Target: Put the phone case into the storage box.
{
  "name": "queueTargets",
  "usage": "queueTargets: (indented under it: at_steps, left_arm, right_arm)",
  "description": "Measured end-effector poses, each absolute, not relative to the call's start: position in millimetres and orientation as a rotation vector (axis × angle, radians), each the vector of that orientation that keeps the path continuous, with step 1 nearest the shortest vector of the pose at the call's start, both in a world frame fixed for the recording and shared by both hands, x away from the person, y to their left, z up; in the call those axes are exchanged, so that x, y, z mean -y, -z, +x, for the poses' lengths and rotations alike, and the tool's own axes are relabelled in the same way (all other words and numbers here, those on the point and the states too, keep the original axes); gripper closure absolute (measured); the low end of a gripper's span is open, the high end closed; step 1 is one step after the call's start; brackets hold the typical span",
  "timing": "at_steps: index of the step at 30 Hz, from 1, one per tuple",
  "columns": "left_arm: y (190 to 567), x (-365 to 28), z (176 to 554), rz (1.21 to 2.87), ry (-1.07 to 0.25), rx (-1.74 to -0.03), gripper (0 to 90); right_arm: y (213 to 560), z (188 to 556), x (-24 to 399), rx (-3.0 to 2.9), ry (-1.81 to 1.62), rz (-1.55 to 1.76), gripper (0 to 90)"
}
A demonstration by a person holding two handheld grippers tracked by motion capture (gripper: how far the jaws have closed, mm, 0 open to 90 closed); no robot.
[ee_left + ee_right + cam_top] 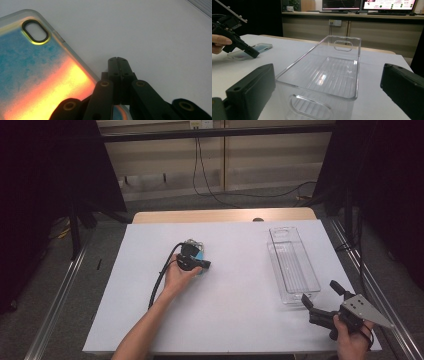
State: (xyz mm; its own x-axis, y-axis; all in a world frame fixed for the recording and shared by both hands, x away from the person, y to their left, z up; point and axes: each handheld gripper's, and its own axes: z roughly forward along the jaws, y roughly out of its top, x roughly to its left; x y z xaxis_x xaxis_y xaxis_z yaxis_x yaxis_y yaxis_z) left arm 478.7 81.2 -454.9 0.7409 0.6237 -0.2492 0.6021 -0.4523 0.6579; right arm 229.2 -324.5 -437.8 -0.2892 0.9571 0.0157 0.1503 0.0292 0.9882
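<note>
I see no readable writing on the phone case [37, 75], which lies flat on the white table [240, 320], left of centre. My left gripper view reveals its blue-to-orange-yellow colouring and oval camera cutout. My left gripper [119, 60] is clenched empty just beside its edge. My right gripper [322, 292] is released, facing the clear bin [329, 72].

Phone case [37, 75]: clear soft rim, back fading blue to orange to yellow, oval camera cutout near one corner. Lies flat on the white table [240, 285], left of centre, well apart from the clear bin [292, 265]. High view has it mostly hidden, so exact orientation is hard to tell.
</note>
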Motion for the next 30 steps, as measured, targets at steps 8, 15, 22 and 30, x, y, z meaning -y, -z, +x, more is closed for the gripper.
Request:
queueTargets:
  at_steps: [8, 15, 22, 30]
  left_arm:
    - [454.8, -84.9, 474.2, 2.182, -0.045, -0.900, 90.0]
    - [454.3, -87.7, 471.3, 2.184, -0.040, -0.903, 90.0]
    - [453.5, -91.3, 469.0, 2.195, -0.037, -0.897, 90.0]
    - [452.1, -95.5, 467.6, 2.212, -0.024, -0.893, 90.0]
  right_arm:
    - [437.8, 229.1, 324.2, -1.544, -1.343, 1.165, 0.0]
    - [437.8, 229.1, 324.0, -1.544, -1.343, 1.162, 0.0]
    - [437.9, 229.5, 323.7, -1.546, -1.343, 1.162, 0.0]
    - [438.0, 229.9, 323.4, -1.547, -1.341, 1.164, 0.0]
